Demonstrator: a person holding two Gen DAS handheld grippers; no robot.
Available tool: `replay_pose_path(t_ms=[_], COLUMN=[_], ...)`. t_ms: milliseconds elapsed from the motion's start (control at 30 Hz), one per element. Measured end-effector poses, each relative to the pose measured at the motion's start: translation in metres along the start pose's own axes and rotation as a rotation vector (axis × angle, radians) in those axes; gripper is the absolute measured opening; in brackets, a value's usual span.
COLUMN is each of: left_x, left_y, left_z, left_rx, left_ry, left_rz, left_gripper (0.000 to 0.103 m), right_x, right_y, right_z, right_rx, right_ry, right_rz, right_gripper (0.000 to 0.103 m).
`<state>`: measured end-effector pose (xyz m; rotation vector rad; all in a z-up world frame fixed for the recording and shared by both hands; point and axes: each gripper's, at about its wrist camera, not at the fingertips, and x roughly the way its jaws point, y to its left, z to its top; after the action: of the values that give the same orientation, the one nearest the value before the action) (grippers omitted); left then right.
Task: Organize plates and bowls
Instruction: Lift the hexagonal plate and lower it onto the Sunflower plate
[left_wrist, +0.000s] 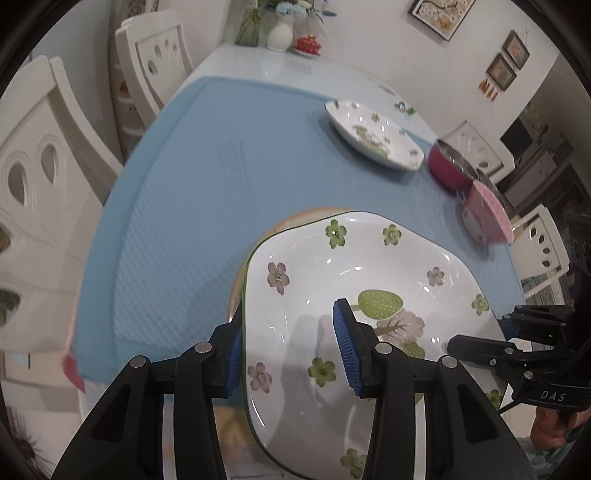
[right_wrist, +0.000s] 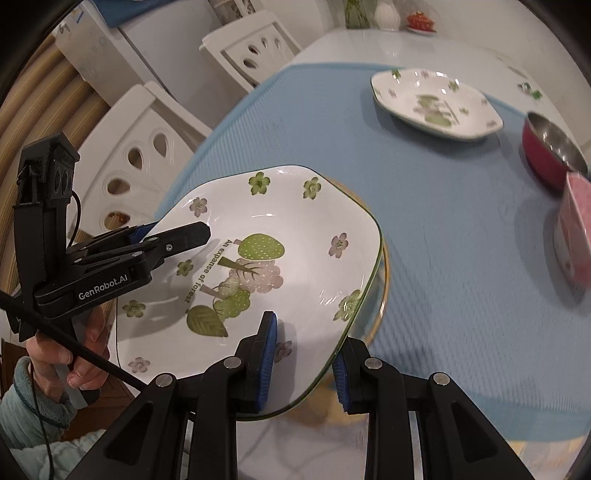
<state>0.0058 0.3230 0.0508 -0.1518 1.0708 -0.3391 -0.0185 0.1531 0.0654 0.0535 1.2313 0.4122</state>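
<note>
One floral square plate (right_wrist: 280, 236) sits over a gold-rimmed plate (right_wrist: 380, 295) on the blue mat (left_wrist: 207, 192) — left gripper (left_wrist: 291, 347) and right gripper (right_wrist: 303, 365) both straddle its rim, apparently clamped. Beyond: one more floral plate (right_wrist: 436, 103), a red steel bowl (right_wrist: 550, 155), a blurred pink bowl (left_wrist: 487, 218).

A white floral plate (left_wrist: 332, 280) sits over a gold-rimmed plate (right_wrist: 380, 295); its twin (left_wrist: 373, 134) lies beyond, beside a red bowl (left_wrist: 448, 168).

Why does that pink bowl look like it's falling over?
The pink bowl sits tipped on its side by the red metal bowl, not flat on the blue mat. The near floral plate also tilts, held by both tongs above a gold-rimmed plate. Nothing looks broken or spilled.
</note>
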Motion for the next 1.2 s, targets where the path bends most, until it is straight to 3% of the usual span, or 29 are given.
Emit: replay_pose_path(t_ms=[533, 733, 900, 1200], left_x=[0.016, 0.014, 0.004, -0.005], left_y=[-0.007, -0.006, -0.007, -0.001], left_z=[-0.004, -0.003, -0.001, 0.001], left_rx=[0.027, 0.022, 0.035, 0.006], left_ry=[0.039, 0.048, 0.022, 0.002], left_rz=[0.047, 0.071, 0.109, 0.104], left_gripper=[0.040, 0.042, 0.042, 0.042], right_x=[0.014, 0.014, 0.012, -0.002], right_y=[-0.013, -0.021, -0.021, -0.029], right_z=[0.000, 0.001, -0.001, -0.002], right_rx=[0.075, 0.134, 0.139, 0.160], right_ry=[0.015, 0.007, 0.008, -0.031], right_rz=[-0.032, -0.005, -0.012, -0.007], right_gripper=[0.027, 0.027, 0.027, 0.027])
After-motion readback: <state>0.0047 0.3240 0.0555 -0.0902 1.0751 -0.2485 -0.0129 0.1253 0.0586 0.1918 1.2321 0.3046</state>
